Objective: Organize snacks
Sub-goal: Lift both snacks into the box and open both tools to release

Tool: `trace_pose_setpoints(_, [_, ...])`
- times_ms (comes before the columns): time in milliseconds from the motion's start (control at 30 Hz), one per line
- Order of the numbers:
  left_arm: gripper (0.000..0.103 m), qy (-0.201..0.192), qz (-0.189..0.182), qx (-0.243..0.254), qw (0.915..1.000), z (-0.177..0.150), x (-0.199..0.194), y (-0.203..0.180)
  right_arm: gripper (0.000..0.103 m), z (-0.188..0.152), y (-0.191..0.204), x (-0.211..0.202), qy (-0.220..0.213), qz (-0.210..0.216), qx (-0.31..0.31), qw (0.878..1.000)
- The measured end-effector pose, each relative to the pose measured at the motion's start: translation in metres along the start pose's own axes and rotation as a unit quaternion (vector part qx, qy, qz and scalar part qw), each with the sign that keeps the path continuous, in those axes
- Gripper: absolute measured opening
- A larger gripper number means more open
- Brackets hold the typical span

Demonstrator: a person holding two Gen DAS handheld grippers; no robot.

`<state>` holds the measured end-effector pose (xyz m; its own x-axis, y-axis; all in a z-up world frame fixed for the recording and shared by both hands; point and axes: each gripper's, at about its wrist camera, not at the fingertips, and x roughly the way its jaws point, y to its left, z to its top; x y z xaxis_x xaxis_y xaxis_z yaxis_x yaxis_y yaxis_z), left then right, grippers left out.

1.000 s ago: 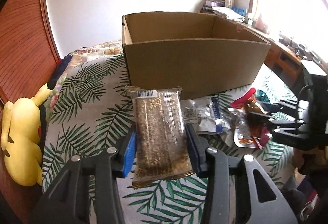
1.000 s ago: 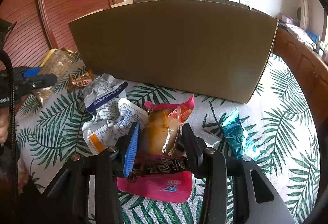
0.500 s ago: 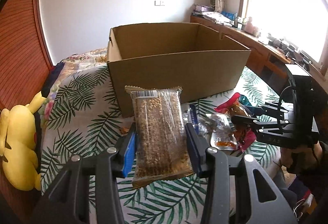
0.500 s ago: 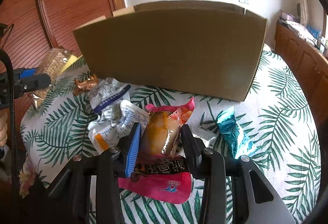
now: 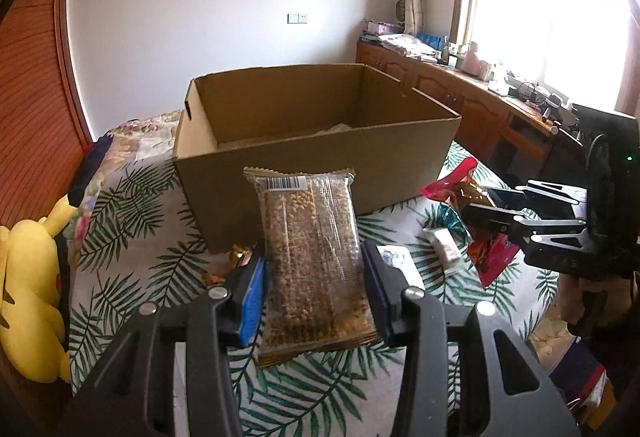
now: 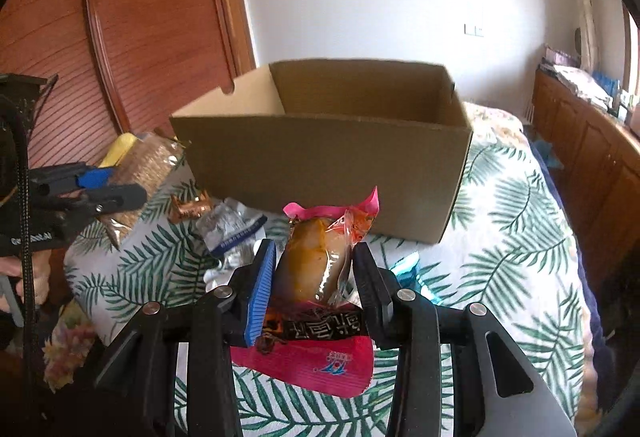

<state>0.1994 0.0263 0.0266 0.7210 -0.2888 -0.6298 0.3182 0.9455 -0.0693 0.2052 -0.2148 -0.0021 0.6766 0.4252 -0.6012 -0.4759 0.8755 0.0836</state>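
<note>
Above the palm-leaf bedspread (image 5: 132, 269), in front of an open cardboard box (image 5: 304, 153), the left gripper (image 5: 314, 291) pinches a clear pack of grain bars (image 5: 316, 265) between its two fingers, lifted off the cloth with its barcoded end toward the box. To its right, the right gripper (image 6: 314, 277) is clamped on a pink-edged pouch (image 6: 320, 269) with a brown snack inside — also held up, facing the box's near wall. Loose snacks lie on the cloth below — a silver-and-blue packet (image 6: 232, 229), a copper-wrapped candy (image 6: 190, 206), a teal wrapper (image 6: 408, 271) — and a yellow plush toy (image 5: 30, 297) sits at the left edge.
</note>
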Motion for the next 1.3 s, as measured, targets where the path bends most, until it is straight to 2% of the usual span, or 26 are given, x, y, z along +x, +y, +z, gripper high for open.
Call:
trace_pose_setpoints(500, [0.044,-0.026,0.005,0.000,0.9996,0.038,0.003,-0.002,0.039,0.042,-0.009,-0.022,-0.031,-0.010,-0.009,0.999])
trace_pose_setpoints(1300, [0.044,0.002,0.031,-0.019,0.9993,0.087,0.049,0.026,0.040,0.090,-0.021,0.008,-0.018,-0.036,-0.008,0.999])
